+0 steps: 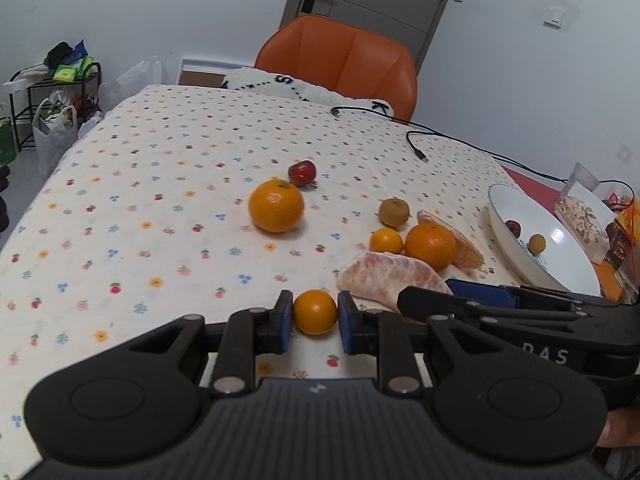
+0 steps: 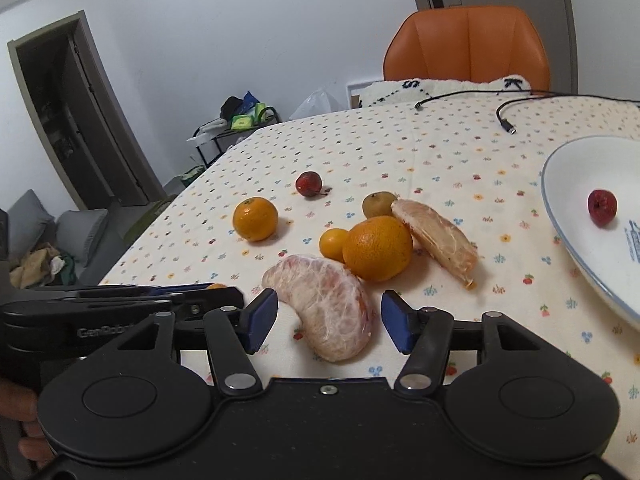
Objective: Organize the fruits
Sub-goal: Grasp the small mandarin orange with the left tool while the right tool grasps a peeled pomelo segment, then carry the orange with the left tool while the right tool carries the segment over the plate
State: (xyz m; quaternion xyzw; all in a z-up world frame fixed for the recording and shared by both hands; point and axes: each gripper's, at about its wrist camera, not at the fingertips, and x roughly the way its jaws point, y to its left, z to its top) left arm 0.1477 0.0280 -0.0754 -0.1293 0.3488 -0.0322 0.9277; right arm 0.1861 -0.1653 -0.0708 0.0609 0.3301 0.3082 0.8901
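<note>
I can't tell if my left gripper (image 1: 315,312) pads actually touch the small orange (image 1: 315,312); its underside is hidden. Pomelo piece (image 1: 390,276) is half covered at 3 o'clock by my right gripper (image 1: 480,298) body. In the right wrist view the plate (image 2: 568,216) is cut off at the 3 o'clock edge, and the small orange (image 2: 217,286) shows only a sliver behind the left gripper. Print on the plate is too blurred to read. Shelf (image 1: 56,92) clutter at 10 o'clock is too small to identify.
</note>
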